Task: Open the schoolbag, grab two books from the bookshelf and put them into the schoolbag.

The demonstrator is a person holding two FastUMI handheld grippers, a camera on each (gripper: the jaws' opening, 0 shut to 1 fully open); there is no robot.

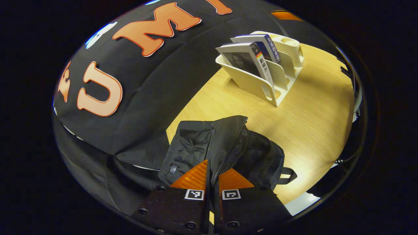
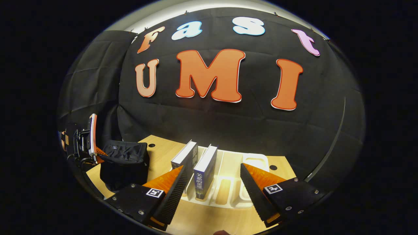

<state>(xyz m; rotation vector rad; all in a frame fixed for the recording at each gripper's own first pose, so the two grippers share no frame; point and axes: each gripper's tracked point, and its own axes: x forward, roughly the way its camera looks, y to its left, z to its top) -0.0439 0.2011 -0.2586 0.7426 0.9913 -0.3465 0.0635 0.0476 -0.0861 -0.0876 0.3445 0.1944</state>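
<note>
Left tongs (image 1: 214, 178) stand narrow, both fingers pressed on the zipper edge of the black fabric schoolbag (image 1: 225, 150), which sits at the near corner of the pale wooden desk (image 1: 313, 124). This hold appears intended to keep the bag's mouth up and open for loading. Right tongs (image 2: 212, 182) stand wide apart and hold nothing; they face the cream plastic bookshelf (image 2: 228, 192), with a dark-blue-spined book (image 2: 205, 173) between the fingers and untouched. A second, grey-covered book (image 2: 186, 156) stands in the next slot, just beside one finger. Both books lean upright in separate slots, leaving their spines free for a pinch. In the right gripper view, the schoolbag stands well to the left of the bookshelf, with the left tongs at its far side. Judged step: first book not yet grasped.
</note>
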